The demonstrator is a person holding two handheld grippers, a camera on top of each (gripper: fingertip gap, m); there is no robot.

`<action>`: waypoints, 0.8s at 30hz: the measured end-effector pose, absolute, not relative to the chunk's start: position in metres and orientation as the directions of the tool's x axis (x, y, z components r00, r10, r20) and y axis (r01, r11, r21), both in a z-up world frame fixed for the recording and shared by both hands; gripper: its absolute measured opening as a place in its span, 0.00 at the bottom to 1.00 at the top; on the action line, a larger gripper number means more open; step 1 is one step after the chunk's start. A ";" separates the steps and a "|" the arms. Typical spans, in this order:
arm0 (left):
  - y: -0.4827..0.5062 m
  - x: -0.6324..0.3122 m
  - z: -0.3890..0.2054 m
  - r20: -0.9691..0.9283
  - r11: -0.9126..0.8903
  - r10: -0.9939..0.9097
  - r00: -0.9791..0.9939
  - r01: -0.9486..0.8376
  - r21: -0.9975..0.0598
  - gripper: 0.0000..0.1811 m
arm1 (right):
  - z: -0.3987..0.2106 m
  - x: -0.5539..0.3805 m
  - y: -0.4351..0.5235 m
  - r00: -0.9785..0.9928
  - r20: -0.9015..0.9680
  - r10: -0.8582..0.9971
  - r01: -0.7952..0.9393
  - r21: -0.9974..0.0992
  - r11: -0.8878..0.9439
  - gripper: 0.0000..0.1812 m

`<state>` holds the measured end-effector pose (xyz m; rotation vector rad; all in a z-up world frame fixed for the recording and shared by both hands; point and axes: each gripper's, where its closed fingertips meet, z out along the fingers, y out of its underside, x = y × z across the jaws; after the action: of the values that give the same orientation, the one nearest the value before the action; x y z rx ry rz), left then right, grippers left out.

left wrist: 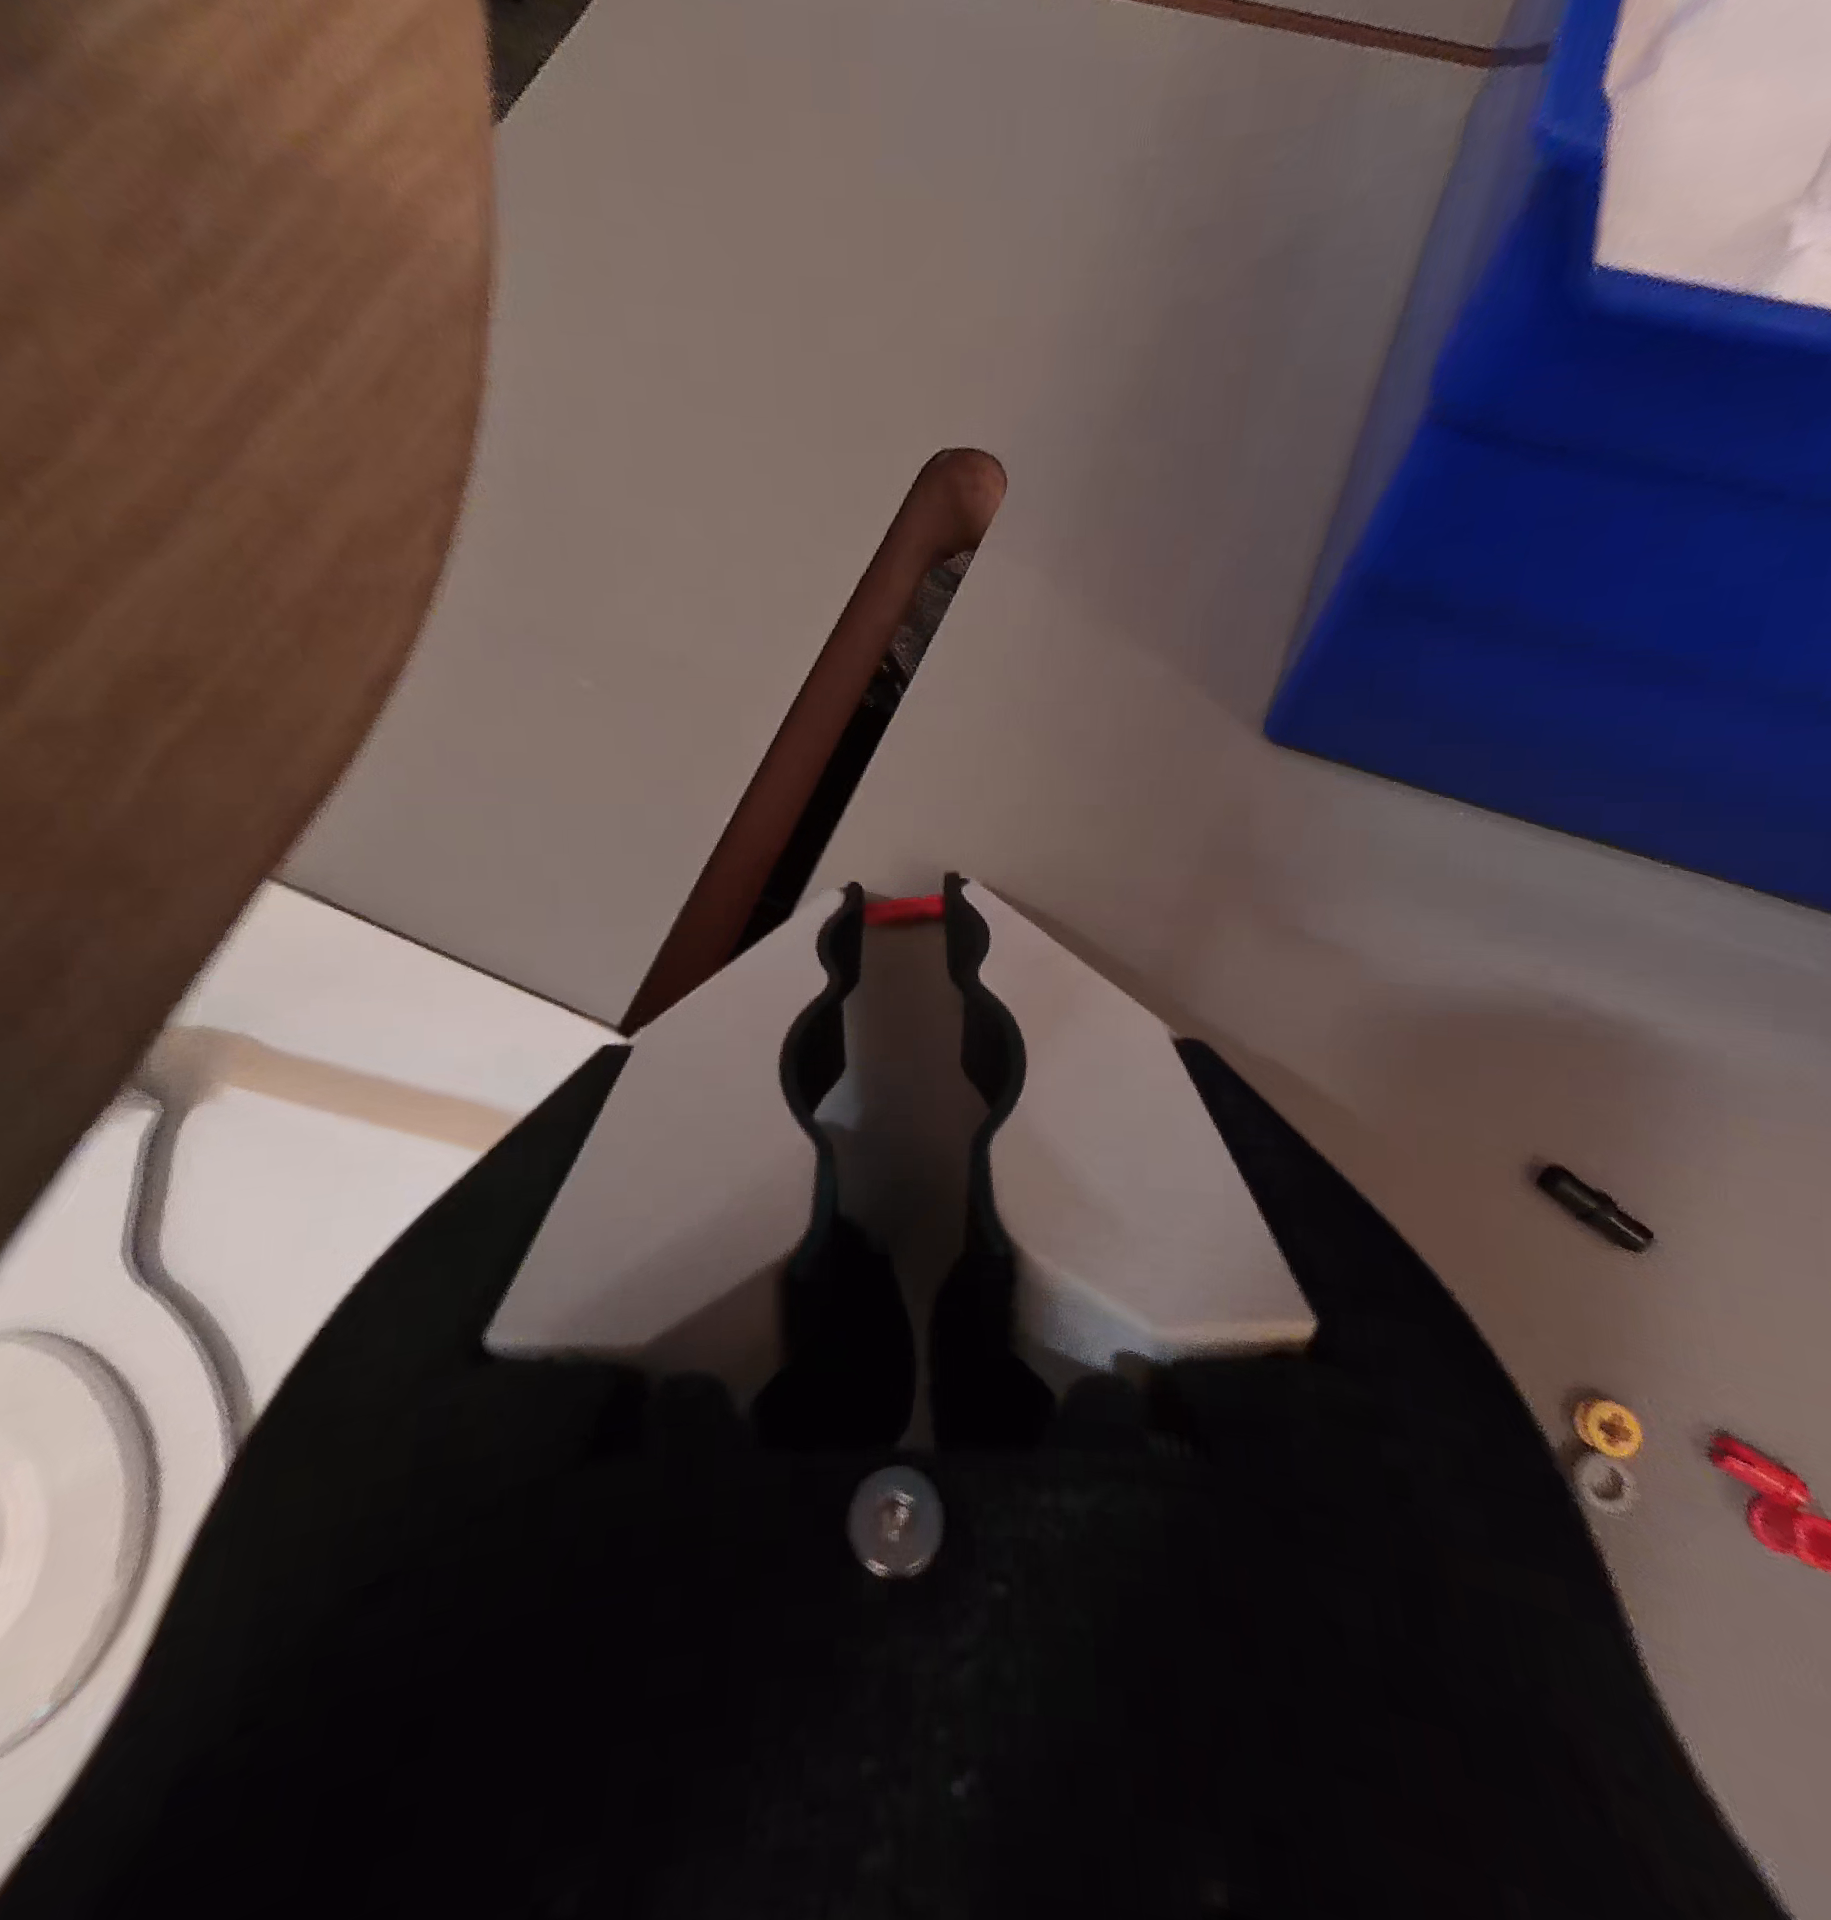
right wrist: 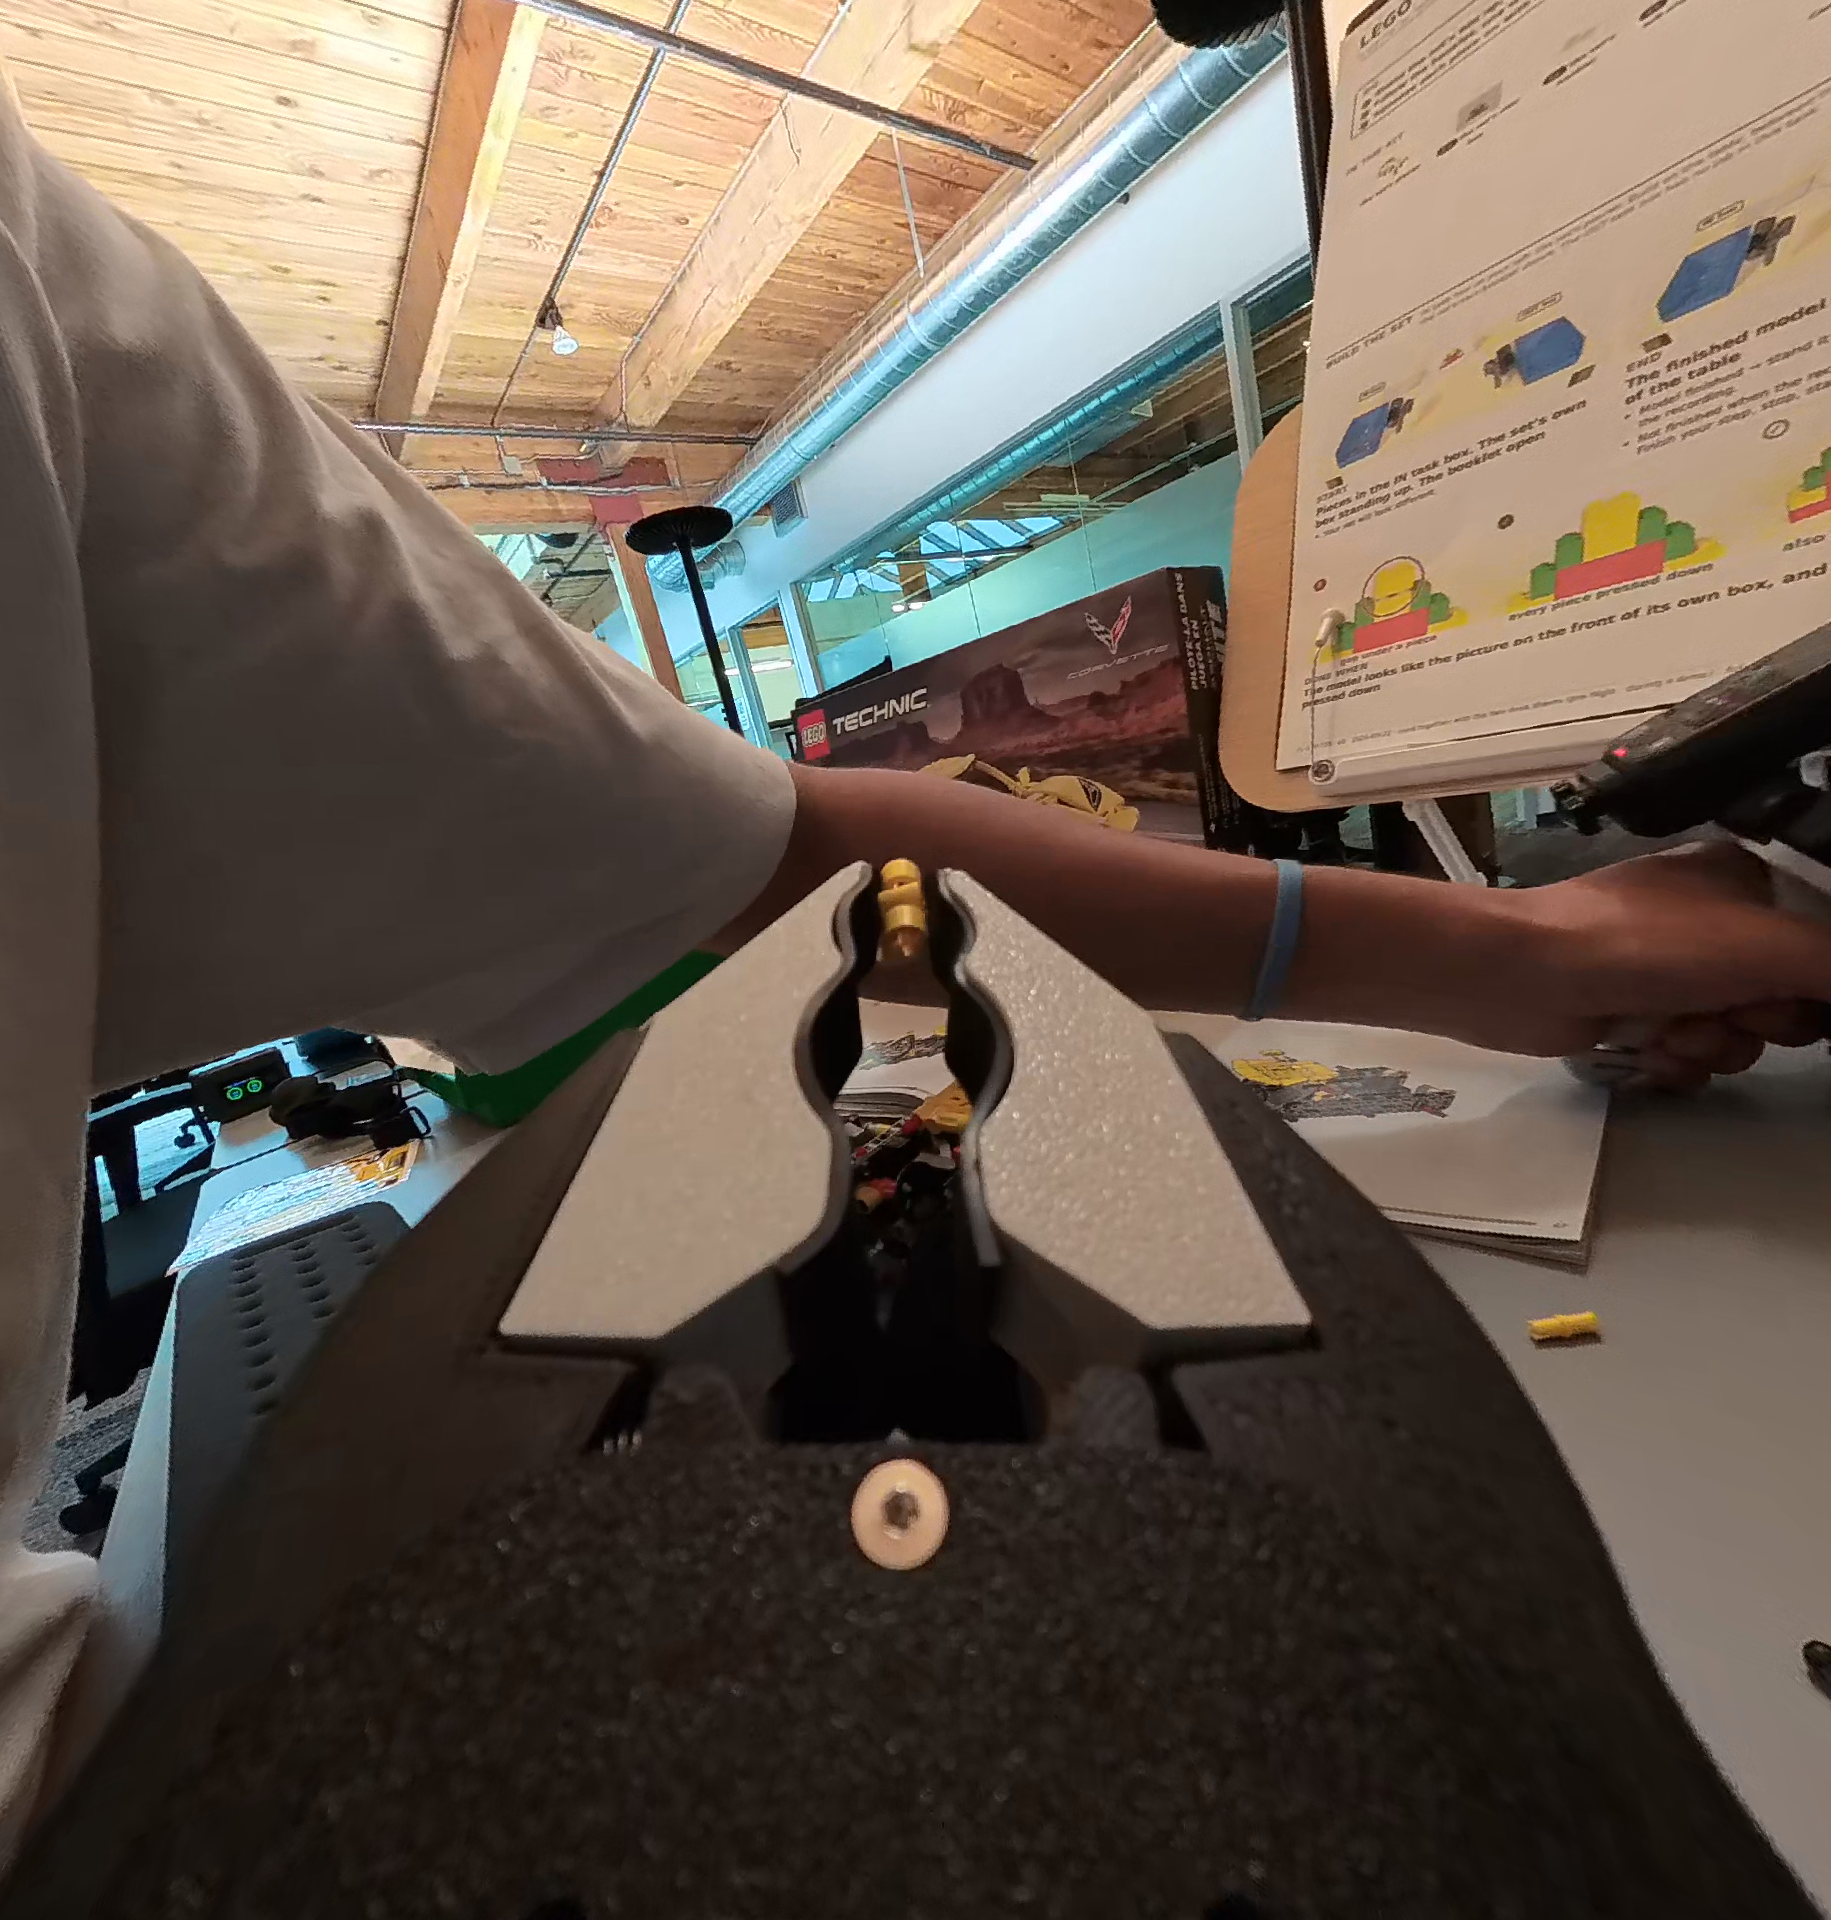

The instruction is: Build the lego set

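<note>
Two grippers, left gripper (left wrist: 903, 896) pinching one red piece (left wrist: 903, 910), right gripper (right wrist: 903, 906) clamping one yellow connector (right wrist: 900, 914)

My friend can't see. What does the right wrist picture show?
The right gripper pinches a small yellow peg between its fingertips, raised above the table. A person's arm stretches across behind it, over an open booklet. Another yellow peg lies loose on the table.

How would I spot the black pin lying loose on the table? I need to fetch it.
In the left wrist view, start at the blue bin and come down the grey table. The black pin lies alone above the yellow, grey and red bits, the only dark piece.
</note>
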<state>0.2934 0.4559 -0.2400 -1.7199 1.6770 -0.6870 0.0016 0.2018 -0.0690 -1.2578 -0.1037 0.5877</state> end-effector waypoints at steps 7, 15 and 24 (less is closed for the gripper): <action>0.417 0.234 -0.194 -0.071 0.096 -0.995 -0.065 -0.584 -0.806 0.08 | -0.067 0.006 0.200 0.853 -0.244 0.461 -0.367 -0.909 0.199 0.04; 0.288 0.005 -0.098 -0.070 0.179 -0.966 -0.247 -0.451 -0.874 0.08 | -0.064 0.017 0.199 0.846 -0.294 0.444 -0.416 -0.886 0.206 0.04; 0.243 -0.159 -0.207 0.055 -0.223 -0.964 0.259 -0.680 -0.699 0.08 | -0.079 -0.011 0.211 0.887 -0.147 0.438 -0.234 -0.960 0.151 0.04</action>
<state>-0.1586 0.2433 -0.2067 -1.9822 1.4843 -0.6688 -0.0112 0.2107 -0.0790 -1.3357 -0.1815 0.4860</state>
